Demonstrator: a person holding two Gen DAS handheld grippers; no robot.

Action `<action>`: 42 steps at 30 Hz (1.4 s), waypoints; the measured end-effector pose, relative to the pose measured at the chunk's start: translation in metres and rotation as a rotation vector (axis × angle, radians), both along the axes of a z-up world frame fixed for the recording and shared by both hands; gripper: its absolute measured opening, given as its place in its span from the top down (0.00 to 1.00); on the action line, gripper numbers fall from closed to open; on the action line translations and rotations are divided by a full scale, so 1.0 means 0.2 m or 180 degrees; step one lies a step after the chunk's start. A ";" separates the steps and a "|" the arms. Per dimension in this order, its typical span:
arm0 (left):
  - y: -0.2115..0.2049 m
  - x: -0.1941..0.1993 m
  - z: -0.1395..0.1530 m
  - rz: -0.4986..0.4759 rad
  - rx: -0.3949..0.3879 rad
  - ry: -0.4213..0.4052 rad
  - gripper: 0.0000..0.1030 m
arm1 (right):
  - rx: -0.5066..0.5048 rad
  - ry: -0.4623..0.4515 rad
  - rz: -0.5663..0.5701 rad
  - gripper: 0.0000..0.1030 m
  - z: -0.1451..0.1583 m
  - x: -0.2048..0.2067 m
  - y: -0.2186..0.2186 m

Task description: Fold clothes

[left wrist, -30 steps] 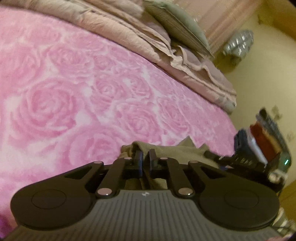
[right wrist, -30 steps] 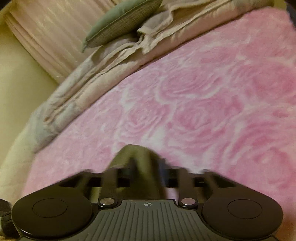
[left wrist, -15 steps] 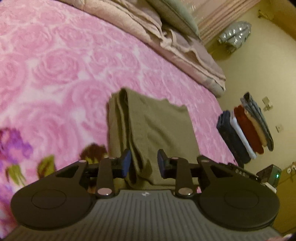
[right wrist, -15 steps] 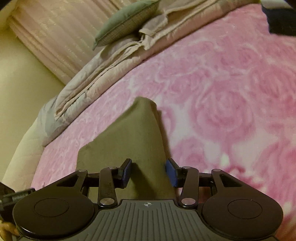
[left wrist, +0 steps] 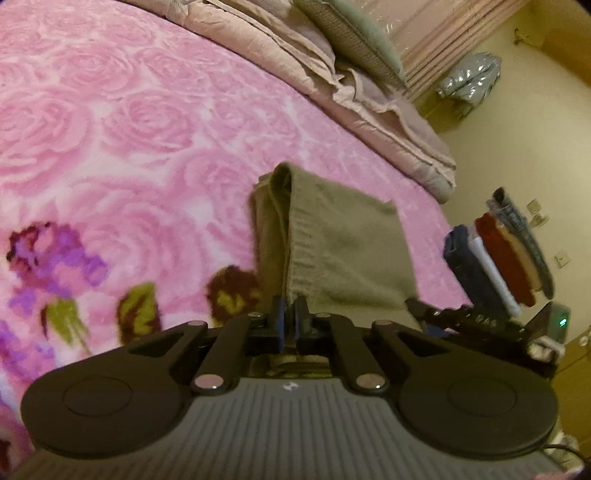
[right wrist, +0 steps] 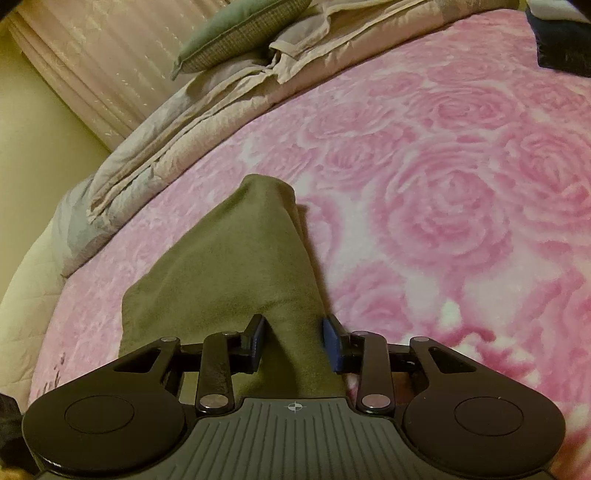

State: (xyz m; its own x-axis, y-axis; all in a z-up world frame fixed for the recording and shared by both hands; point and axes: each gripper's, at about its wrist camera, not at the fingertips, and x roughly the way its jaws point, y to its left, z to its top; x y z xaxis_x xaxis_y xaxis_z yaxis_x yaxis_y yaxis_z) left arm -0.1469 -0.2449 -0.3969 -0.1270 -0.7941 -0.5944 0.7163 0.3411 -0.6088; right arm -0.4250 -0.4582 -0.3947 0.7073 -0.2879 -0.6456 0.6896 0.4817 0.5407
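An olive-green knitted garment (left wrist: 332, 243) lies folded in a narrow stack on the pink rose blanket (left wrist: 110, 129). My left gripper (left wrist: 289, 320) is shut on the near ribbed edge of the garment. In the right wrist view the same olive garment (right wrist: 229, 273) runs away from me on the pink blanket (right wrist: 461, 184). My right gripper (right wrist: 295, 343) is open, its two fingers standing either side of the garment's near fold without pinching it.
A stack of folded clothes (left wrist: 498, 254) stands on edge at the bed's right side. A rumpled beige quilt (left wrist: 332, 62) and a green cushion (left wrist: 351, 33) lie along the far edge. The other gripper's body (left wrist: 480, 325) shows at right.
My left gripper has closed on the garment's near edge; half a second ago it was open. My right gripper stays open over the fold. Both cameras sit a little higher over the garment.
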 end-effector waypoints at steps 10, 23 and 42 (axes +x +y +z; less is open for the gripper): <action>-0.03 0.00 0.32 0.0232 -0.0121 -0.0605 0.97 | -0.0345 0.0131 -0.0153 0.52 0.12 0.00 0.06; -0.35 -0.12 0.10 -0.0234 0.0160 -0.1071 0.98 | -0.1169 0.0588 0.0212 0.53 0.03 0.21 0.18; -0.04 -0.35 0.27 -0.0141 0.0701 -0.1262 0.81 | -0.1061 0.0956 0.0359 0.01 0.19 0.11 0.50</action>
State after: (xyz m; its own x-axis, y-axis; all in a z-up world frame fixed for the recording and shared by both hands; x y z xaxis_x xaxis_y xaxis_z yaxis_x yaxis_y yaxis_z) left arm -0.2168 -0.2530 -0.3434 0.1136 -0.6421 -0.7582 0.8962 0.3956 -0.2008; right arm -0.4034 -0.3573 -0.3560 0.5419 -0.4466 -0.7120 0.7254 0.6763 0.1279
